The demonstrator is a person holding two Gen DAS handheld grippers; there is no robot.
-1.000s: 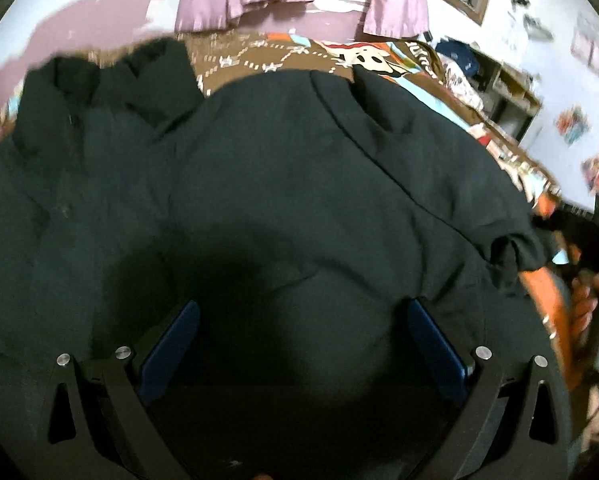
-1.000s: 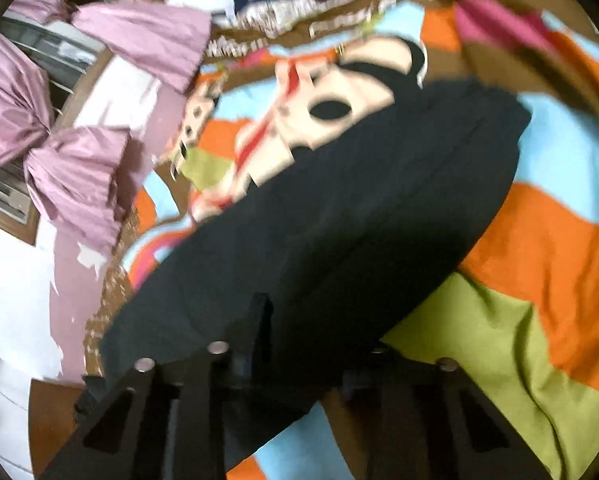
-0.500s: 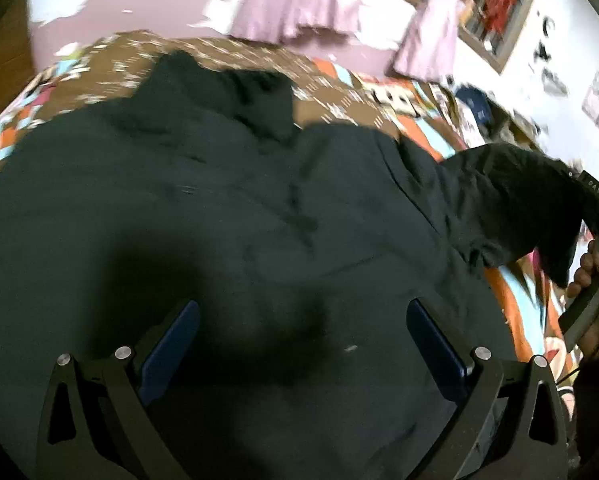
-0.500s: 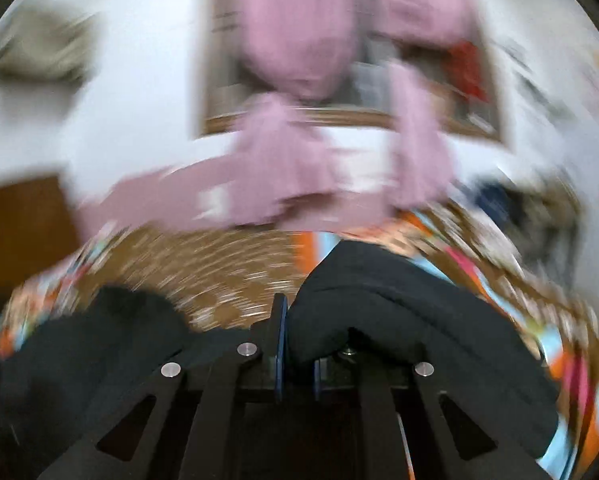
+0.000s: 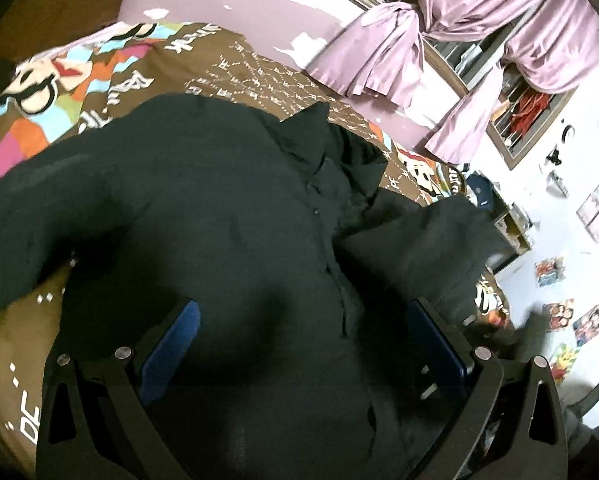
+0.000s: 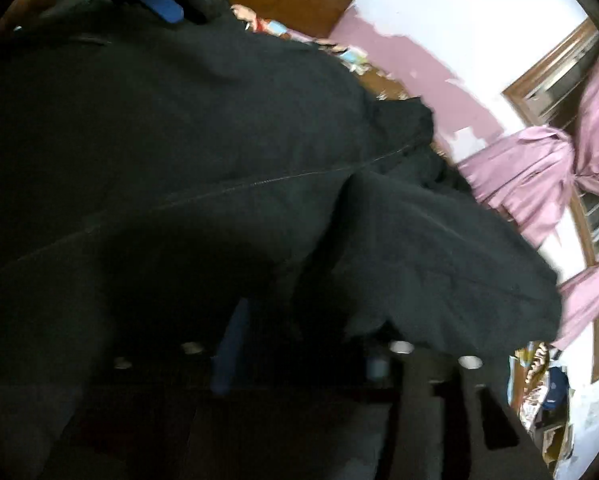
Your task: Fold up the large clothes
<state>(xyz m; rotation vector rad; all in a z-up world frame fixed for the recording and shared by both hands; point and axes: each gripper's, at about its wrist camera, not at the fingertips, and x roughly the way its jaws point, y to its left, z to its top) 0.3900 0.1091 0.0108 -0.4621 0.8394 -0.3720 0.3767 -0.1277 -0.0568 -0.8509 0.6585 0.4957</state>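
Black jacket: spread on patterned bedspread, right sleeve folded across front | left gripper: jaws wide, empty, above jacket | right gripper: jaws just opening; nothing visibly pinched; sleeve lying beyond | pink curtains: behind

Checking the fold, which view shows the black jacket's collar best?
The left wrist view: the black jacket's collar lies in view above the button placket, against the brown bedspread. The right wrist view shows only a dark bunched lump, blurred.

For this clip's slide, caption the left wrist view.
Open left gripper above a black jacket spread on a patterned bedspread, pink curtains behind.
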